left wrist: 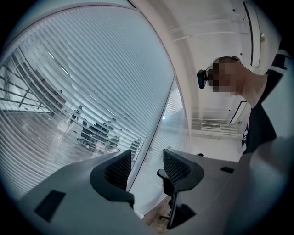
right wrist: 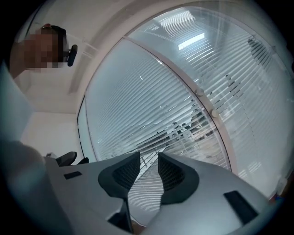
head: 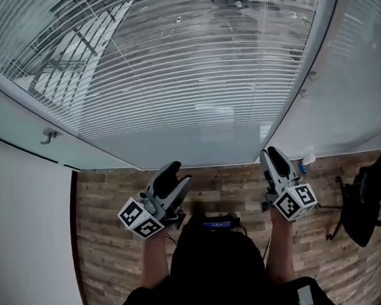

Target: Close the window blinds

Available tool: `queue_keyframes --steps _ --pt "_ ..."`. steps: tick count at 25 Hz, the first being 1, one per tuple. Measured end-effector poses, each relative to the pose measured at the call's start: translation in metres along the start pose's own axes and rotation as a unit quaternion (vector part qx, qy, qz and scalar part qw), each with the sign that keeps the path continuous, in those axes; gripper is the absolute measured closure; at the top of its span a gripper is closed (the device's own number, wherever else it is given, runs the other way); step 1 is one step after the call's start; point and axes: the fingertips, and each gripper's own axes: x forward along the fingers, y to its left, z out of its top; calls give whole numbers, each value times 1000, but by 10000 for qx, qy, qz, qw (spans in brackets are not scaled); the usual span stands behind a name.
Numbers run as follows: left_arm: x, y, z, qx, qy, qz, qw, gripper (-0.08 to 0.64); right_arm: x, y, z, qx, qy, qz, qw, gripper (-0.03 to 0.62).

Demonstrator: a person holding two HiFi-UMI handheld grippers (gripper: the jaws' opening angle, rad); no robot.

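The window blinds (head: 181, 84) fill the wide pane ahead, their thin white slats horizontal, with outdoor shapes showing through the gaps. My left gripper (head: 175, 174) is held low in front of the pane's bottom edge and stands open with nothing between its fingers. To the right, near the white frame post (head: 309, 78), my right gripper (head: 273, 157) is also open and holds nothing. In the left gripper view the left gripper (left wrist: 148, 167) points past the blinds (left wrist: 69, 92) toward the post. In the right gripper view the right gripper (right wrist: 148, 170) faces the blinds (right wrist: 151, 114).
An office chair (head: 366, 209) stands on the wooden floor (head: 112, 195) at the right. It also shows past the jaws in the left gripper view, chair (left wrist: 170, 188). A small hook (head: 49, 135) sits on the left frame. A small blue and white object (head: 302, 164) lies at the post's foot.
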Motion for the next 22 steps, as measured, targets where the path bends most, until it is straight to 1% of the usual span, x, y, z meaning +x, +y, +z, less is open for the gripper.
queue_keyframes --steps 4,8,11,15,18,22 --pt "20 22 4 -93 -38 -244 9997 327 7 -14 12 -255 -63 -372 9990 468" --pt "46 39 14 -213 -32 -736 9971 327 20 -16 24 -542 -95 -748 9957 468" --pt "60 56 21 -137 80 -948 9954 327 46 -12 34 -679 -115 -865 9939 468" --pt "79 72 22 -2 376 -1255 9914 327 68 -5 44 -862 -144 -1107 9900 468" --pt "87 80 27 120 492 -1501 9874 327 80 5 42 -1067 -31 -1241 9865 468" --pt "96 86 25 100 570 -1780 9823 327 78 9 33 -1329 208 -1575 9783 468"
